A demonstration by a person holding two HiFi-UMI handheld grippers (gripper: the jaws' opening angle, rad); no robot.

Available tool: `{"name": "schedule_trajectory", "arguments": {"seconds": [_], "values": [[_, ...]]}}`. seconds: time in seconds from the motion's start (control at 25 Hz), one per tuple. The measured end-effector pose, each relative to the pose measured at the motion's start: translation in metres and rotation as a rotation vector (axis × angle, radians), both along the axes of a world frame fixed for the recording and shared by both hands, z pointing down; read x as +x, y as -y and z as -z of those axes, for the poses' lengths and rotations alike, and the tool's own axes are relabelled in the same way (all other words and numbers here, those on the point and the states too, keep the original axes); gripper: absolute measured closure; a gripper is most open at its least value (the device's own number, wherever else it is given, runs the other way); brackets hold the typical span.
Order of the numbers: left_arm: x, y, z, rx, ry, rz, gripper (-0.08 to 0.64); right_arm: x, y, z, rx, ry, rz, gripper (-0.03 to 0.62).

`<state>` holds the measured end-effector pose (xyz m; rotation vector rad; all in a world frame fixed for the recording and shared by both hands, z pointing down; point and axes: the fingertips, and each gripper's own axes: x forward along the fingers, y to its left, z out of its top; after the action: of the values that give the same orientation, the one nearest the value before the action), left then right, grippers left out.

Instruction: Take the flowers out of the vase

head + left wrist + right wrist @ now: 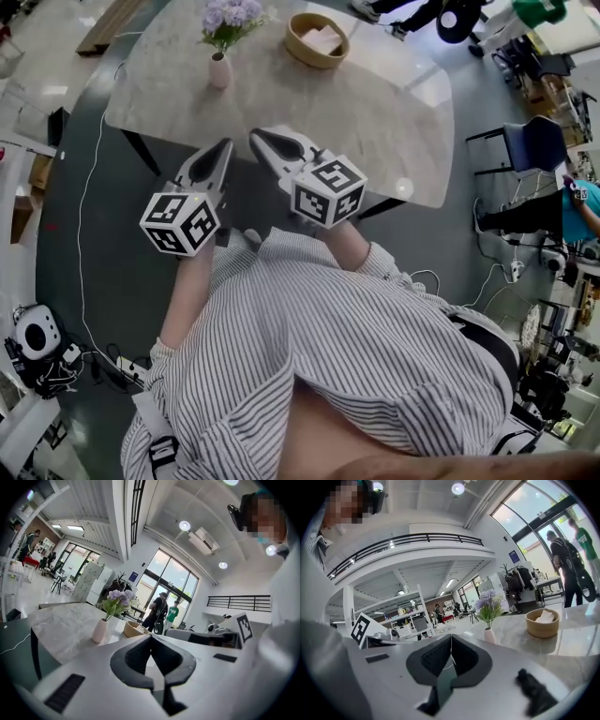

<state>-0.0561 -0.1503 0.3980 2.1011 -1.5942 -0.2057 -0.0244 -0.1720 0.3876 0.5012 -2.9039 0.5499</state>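
While far back at the near edge of the counter (375,122), with left claw (224,147) and right claw (260,137) both pressed together and holding nothing, reach across to the far side. Look for the purple flowers (232,17) standing up in the small pink vase (219,71), near the round bowl (317,40). Open both claws wide first. Hold the vase down with 1 claw. Pinch the green stems (222,44) low with the other. Pull straight up, slowly.

Flowers (230,17) clipped at the head view's top edge — stems indistinct.
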Motion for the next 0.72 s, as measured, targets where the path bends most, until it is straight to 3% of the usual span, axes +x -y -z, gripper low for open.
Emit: {"name": "schedule_trajectory", "arguments": {"seconds": [0.72], "values": [[-0.030,0.038,0.002,-0.006,-0.010,-0.032,0.549,-0.026,0.037,-0.003,-0.016,-0.005,-0.057,0.577]]}}
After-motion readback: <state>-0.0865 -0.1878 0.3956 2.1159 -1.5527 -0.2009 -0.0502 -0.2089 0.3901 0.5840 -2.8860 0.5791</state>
